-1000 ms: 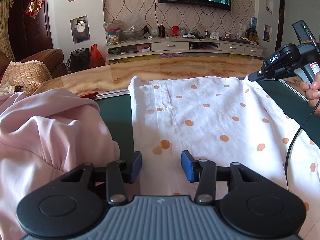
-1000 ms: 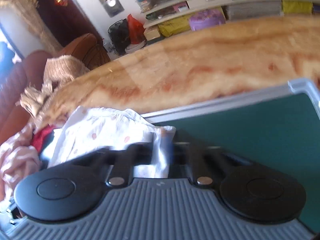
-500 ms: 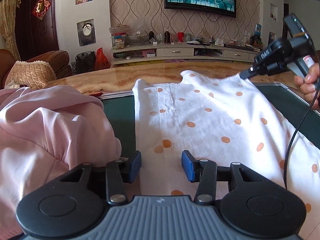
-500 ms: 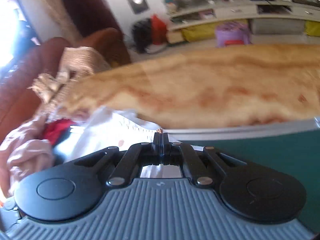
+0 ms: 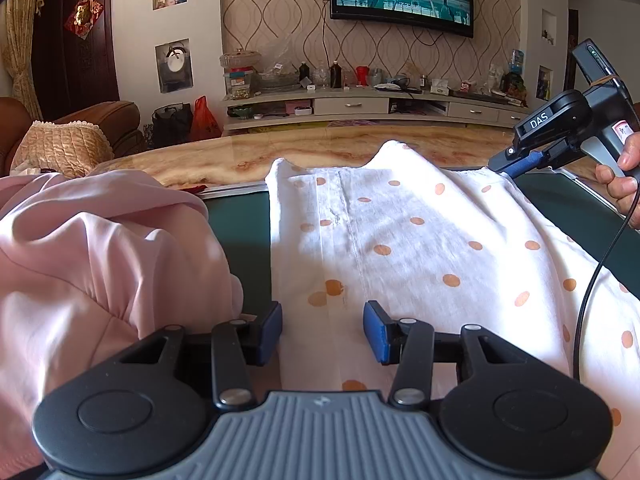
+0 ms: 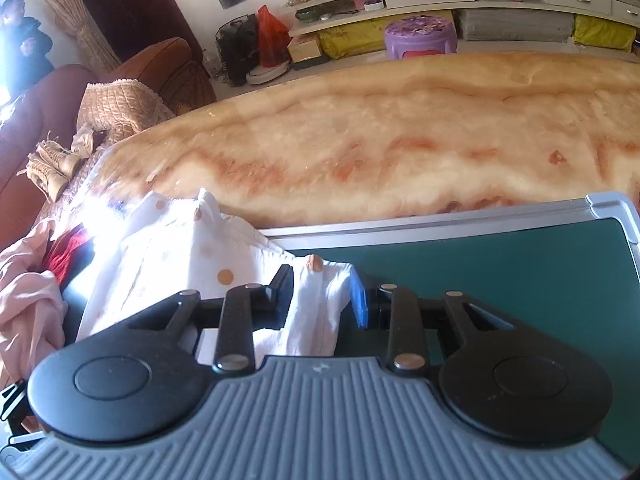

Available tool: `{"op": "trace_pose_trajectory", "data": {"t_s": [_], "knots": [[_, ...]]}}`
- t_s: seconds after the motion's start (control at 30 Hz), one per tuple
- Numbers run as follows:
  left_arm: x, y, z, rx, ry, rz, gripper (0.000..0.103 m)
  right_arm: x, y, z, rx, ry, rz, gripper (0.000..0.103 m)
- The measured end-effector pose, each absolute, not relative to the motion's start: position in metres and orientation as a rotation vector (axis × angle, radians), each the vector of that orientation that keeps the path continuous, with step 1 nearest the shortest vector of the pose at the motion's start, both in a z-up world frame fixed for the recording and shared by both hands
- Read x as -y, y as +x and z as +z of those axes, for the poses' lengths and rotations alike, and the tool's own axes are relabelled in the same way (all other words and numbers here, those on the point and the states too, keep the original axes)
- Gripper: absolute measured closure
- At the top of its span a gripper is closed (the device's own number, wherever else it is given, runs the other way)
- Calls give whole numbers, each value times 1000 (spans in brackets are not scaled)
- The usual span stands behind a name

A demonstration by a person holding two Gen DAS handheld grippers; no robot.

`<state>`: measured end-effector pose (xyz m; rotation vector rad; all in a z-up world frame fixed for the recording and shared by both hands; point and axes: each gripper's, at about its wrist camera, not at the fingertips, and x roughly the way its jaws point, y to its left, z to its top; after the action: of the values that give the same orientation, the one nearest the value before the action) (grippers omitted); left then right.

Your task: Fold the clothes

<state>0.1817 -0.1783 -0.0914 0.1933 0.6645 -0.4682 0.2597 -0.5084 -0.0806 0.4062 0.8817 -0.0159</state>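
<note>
A white dotted garment [image 5: 400, 240] lies spread on a green mat [image 5: 240, 232] atop a marble table [image 6: 400, 128]. The left gripper [image 5: 322, 326] hovers over the garment's near edge, its blue pads apart and clamping nothing, cloth showing between them. At the far right corner, the right gripper [image 6: 320, 298] is opening its jaws; a fold of the garment's corner still stands in the gap, with the right pad clear of it. In the left view, a hand [image 5: 622, 184] holds that gripper at the mat's far edge. A crumpled pink garment [image 5: 92, 264] is heaped on the left, just beside the dotted one.
</note>
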Motion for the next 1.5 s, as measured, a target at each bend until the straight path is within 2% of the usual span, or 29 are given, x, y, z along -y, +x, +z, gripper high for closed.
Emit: {"op": "trace_pose_trajectory", "data": {"t_s": [0.17, 0.2, 0.23, 0.27, 0.33, 0.47, 0.63, 0.67, 0.8, 0.9, 1.0, 1.03, 1.1, 1.13, 1.17, 1.3, 1.37, 1.5], "knots": [[178, 183, -92, -664, 193, -468, 52, 505, 271, -87, -903, 435, -48, 68], [178, 183, -92, -664, 192, -469, 52, 504, 271, -87, -898, 437, -47, 71], [178, 183, -92, -663, 192, -469, 52, 502, 272, -87, -894, 432, -40, 88], [178, 183, -92, -663, 192, -469, 52, 500, 272, -87, -893, 424, -36, 97], [178, 183, -92, -664, 191, -471, 51, 495, 271, -86, -886, 406, -30, 100], [177, 183, -92, -664, 190, -475, 50, 492, 256, -65, -784, 447, 29, 100], [175, 183, -93, -665, 183, -481, 49, 490, 214, -17, -557, 449, 198, 101], [175, 184, -93, -665, 183, -482, 49, 495, 214, -18, -561, 445, 169, 101], [175, 183, -93, -666, 184, -494, 48, 532, 243, -70, -779, 465, -79, 100], [175, 184, -94, -666, 188, -503, 47, 537, 246, -92, -802, 446, -111, 100], [172, 185, -94, -664, 173, -509, 47, 530, 245, -89, -801, 396, -117, 100], [169, 185, -94, -662, 157, -510, 47, 531, 245, -87, -802, 394, -126, 99], [164, 187, -93, -667, 129, -493, 47, 534, 242, -83, -804, 411, -152, 91], [162, 187, -92, -670, 123, -481, 47, 534, 239, -81, -793, 413, -179, 81], [161, 186, -91, -670, 126, -474, 47, 535, 235, -78, -775, 411, -213, 76], [160, 177, -80, -682, 142, -457, 47, 496, 238, -56, -739, 373, -96, 73], [162, 179, -78, -722, 145, -436, 47, 452, 253, -50, -800, 341, 33, 59], [161, 180, -78, -795, 93, -431, 47, 351, 292, -50, -929, 281, 180, 54]]}}
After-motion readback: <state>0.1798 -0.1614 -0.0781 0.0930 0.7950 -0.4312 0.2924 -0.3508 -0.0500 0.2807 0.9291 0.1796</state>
